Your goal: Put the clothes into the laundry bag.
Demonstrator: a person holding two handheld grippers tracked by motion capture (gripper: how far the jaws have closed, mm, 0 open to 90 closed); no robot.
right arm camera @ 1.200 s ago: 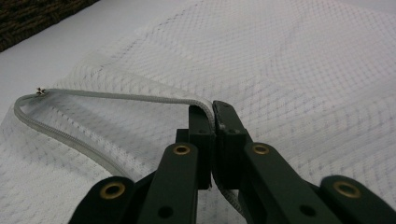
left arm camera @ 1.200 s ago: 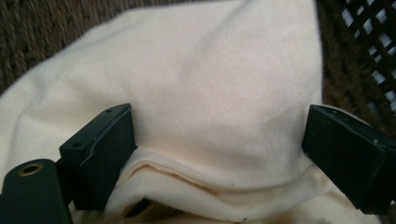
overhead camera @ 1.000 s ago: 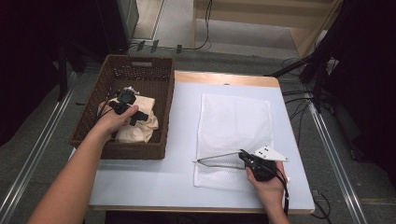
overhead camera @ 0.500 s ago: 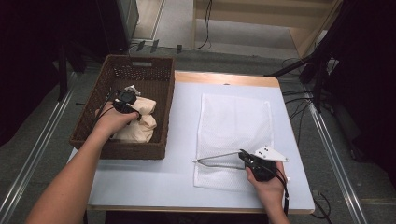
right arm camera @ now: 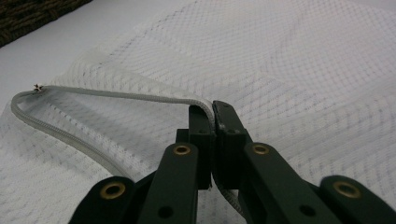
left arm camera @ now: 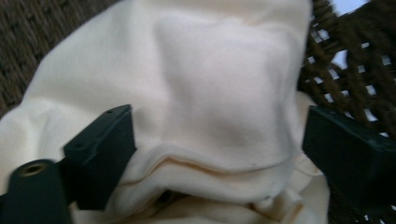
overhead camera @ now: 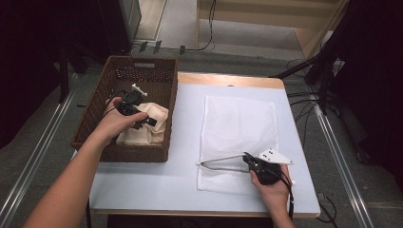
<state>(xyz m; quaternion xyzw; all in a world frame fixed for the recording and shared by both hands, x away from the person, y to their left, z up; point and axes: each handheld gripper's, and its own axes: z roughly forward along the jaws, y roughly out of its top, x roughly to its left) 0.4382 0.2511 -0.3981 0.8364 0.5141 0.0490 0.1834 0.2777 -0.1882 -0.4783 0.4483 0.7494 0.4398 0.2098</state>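
Note:
A cream cloth (overhead camera: 142, 135) lies bunched in the brown wicker basket (overhead camera: 119, 154) at the table's left. My left gripper (overhead camera: 147, 119) hangs over it, pointing down into the basket. Its jaws have just been opening and stand wide, with a bulge of the cream cloth (left arm camera: 210, 84) between them and the left gripper (left arm camera: 219, 140) not pinching it. A white mesh bag (overhead camera: 237, 123) lies flat on the table's right half. My right gripper (overhead camera: 247, 159) is shut on its grey zipper edge (right arm camera: 116, 93), lifting the mouth of the mesh bag (right arm camera: 303, 70) into a loop; the right gripper (right arm camera: 214, 112) has its pads pressed together.
The basket wall (left arm camera: 355, 70) stands close to the left gripper's far jaw. The pale blue table (overhead camera: 142, 185) has bare room between the basket and the bag. Cables and metal rails run on the floor around the table.
My left hand has risen slightly over the cream cloth in the basket. The right hand and the mesh bag have stayed where they were.

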